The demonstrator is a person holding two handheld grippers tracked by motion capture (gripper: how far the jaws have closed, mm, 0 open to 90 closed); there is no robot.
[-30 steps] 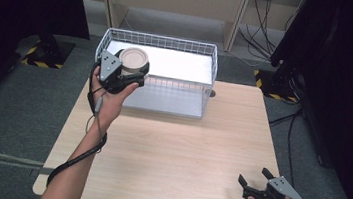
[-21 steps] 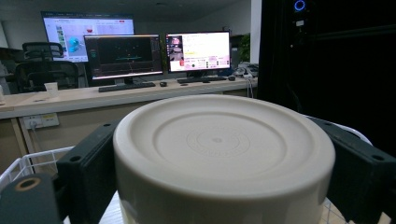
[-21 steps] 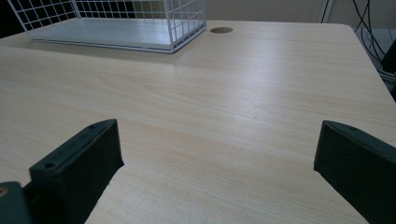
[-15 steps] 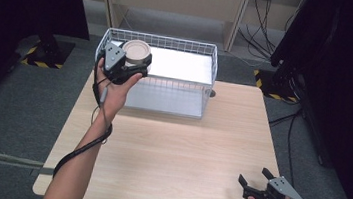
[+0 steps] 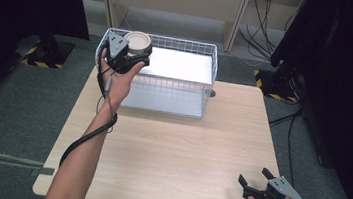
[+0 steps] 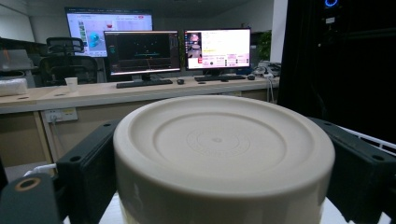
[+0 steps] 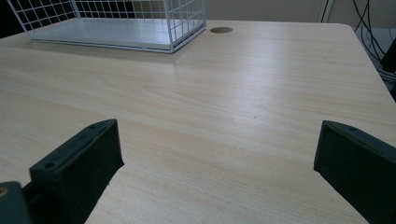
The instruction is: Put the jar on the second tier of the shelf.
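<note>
A cream round bowl [image 5: 137, 39] [image 6: 219, 154] hangs upside down, base up, over the far left corner of the white wire basket [image 5: 186, 42]. My left gripper [image 5: 132, 54] is shut on it, its black jaws pressing the bowl's sides in the left gripper view. My right gripper [image 5: 257, 179] rests at the table's near right corner, jaws wide apart with only bare wood between them in the right gripper view.
The basket [image 7: 187, 23] stands at the far middle of the wooden table [image 5: 174, 149], with a white floor inside. A cable hole [image 7: 221, 30] lies just right of it. Desks with monitors [image 6: 142, 51] stand beyond the table.
My left gripper has carried the bowl farther away and slightly left, up over the basket's far left corner. The right gripper has stayed put.
</note>
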